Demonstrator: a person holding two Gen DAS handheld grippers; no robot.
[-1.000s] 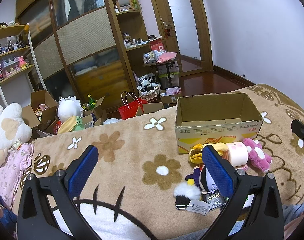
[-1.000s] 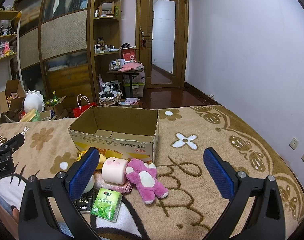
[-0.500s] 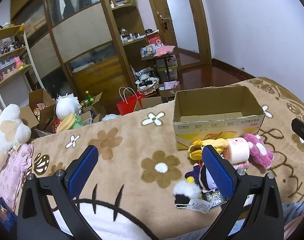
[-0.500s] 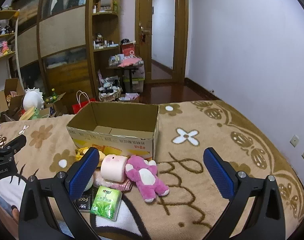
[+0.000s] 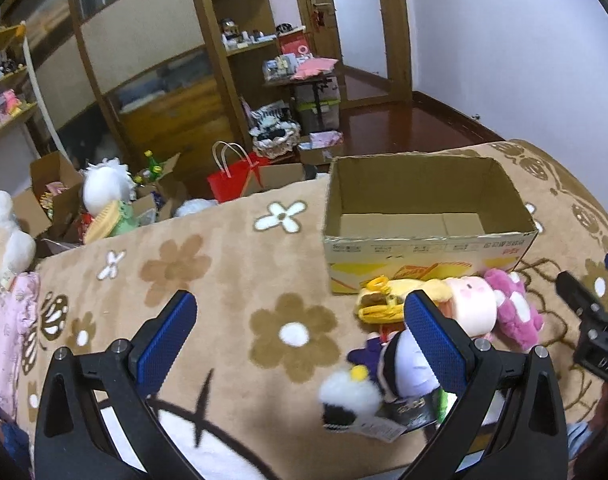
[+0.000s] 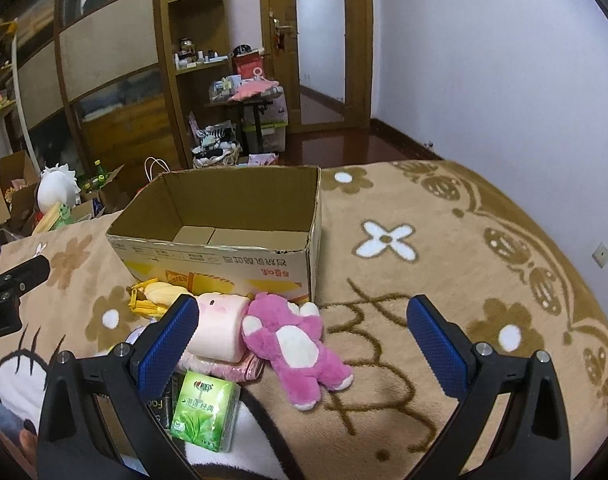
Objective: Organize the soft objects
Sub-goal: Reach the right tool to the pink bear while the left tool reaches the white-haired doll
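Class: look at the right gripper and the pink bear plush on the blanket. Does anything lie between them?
Nothing visible does. The right gripper is open, and the pink bear plush lies on the blanket just beyond its fingertips, uncovered.

Open brown corrugated-cardboard box [image 6: 224, 236]: matt. Pink plush bear [image 6: 292, 344]: fuzzy. Beige floral fleece blanket [image 6: 444, 280]: napped. Green tissue pack [image 6: 206, 416]: glossy plastic wrap.

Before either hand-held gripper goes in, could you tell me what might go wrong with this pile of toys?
The pink bear lies against the pink cylinder plush, so a grab may drag both. The green tissue pack sits right beside them and could get pinched by mistake. The cardboard box looks light and may slide if bumped.
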